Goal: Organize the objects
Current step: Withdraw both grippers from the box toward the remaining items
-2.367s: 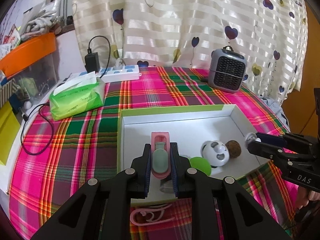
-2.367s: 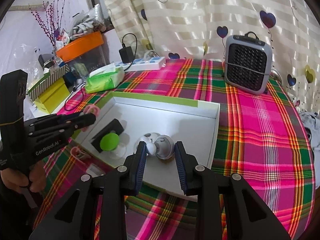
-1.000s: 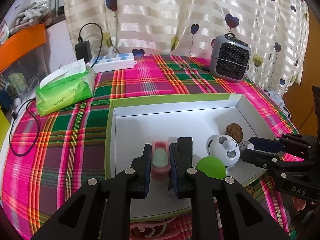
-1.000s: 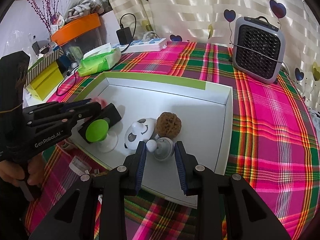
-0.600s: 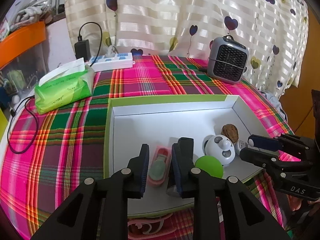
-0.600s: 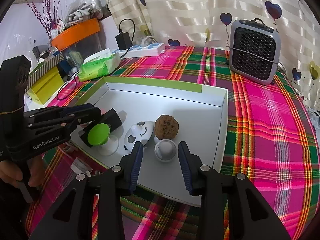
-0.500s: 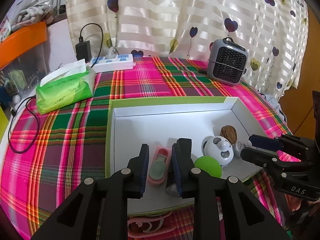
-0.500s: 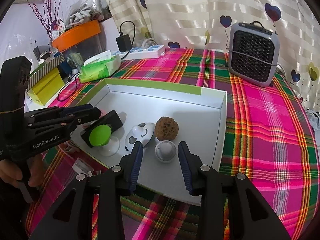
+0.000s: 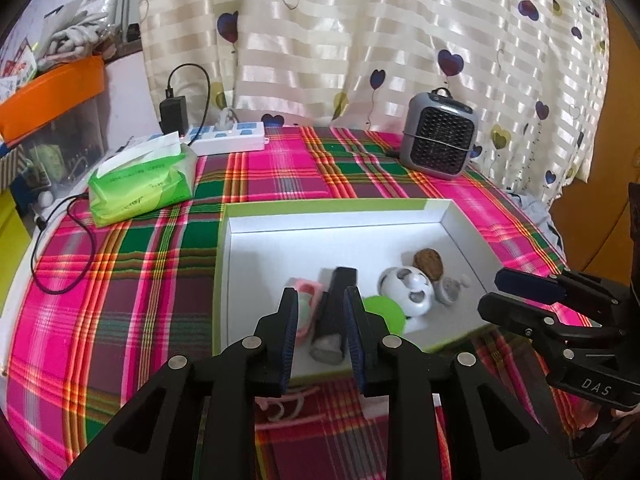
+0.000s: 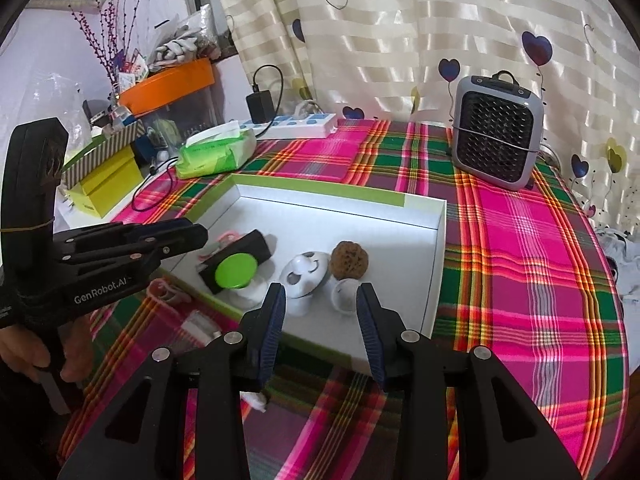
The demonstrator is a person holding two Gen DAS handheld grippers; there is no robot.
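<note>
The left gripper (image 9: 320, 332) stands with its fingers apart and nothing between them, hovering over the near edge of the white box (image 9: 338, 218). Just past its fingertips (image 9: 289, 320) lie the pink clip (image 9: 307, 308), close by the left finger, and a black block (image 9: 336, 300) with a grey end, which sits between the two fingers' lines without touching either as far as I can tell. The right gripper (image 10: 320, 316) is also spread wide and empty, its tips at the box's near wall, with a small white cap-like piece (image 10: 345, 291) lying on the box floor between and just beyond them.

Inside the box, the objects crowd the near side: a green-topped knob (image 10: 235, 270) rests against the black block, a white panda-faced ball (image 10: 304, 272) sits next to it, and a brown walnut (image 10: 351, 258) touches the ball's far side. The far half of the box floor is bare white (the roomiest part to move in), bounded by a green-edged rim.

Outside the near wall, a pink hanger-shaped piece (image 9: 286, 404) lies on the plaid tablecloth (image 9: 132, 264). A green tissue pack (image 9: 142, 186), a power strip (image 9: 228, 140) and a small grey heater (image 9: 439, 146) stand well beyond the box, toward the curtain.
</note>
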